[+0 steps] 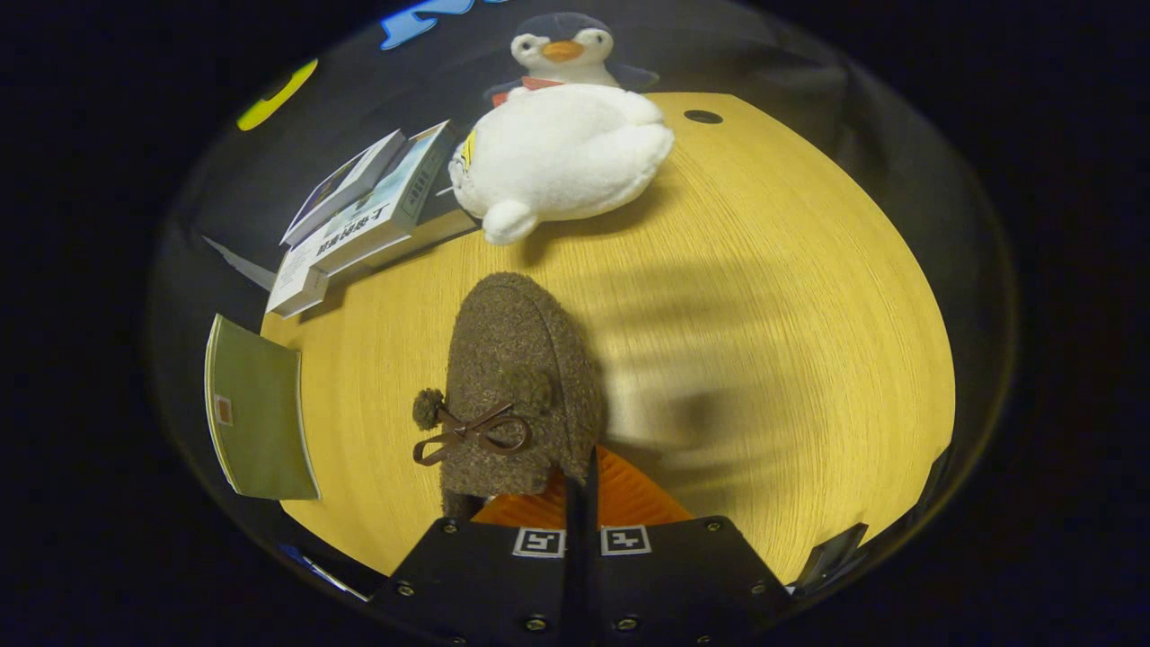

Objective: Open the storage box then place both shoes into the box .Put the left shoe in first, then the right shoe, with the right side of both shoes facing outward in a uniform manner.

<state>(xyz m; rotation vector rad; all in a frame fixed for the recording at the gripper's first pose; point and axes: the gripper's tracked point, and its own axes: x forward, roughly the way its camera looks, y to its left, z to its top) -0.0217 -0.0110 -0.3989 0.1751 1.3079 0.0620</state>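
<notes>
Brown woolly shoe with bow hangs in front of the plush penguin, over the desk | gripper clenched on its heel edge | judged: one shoe in carry, placing remains.

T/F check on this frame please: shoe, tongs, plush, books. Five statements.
1. The tongs are shut on the brown shoe. True.
2. The shoe has a bow with pompoms. True.
3. The plush penguin lies between the fingers. False: it sits on the wooden table well beyond the shoe.
4. The stack of books is beside the penguin. True.
5. The shoe is white. False: brown and fuzzy.
</notes>
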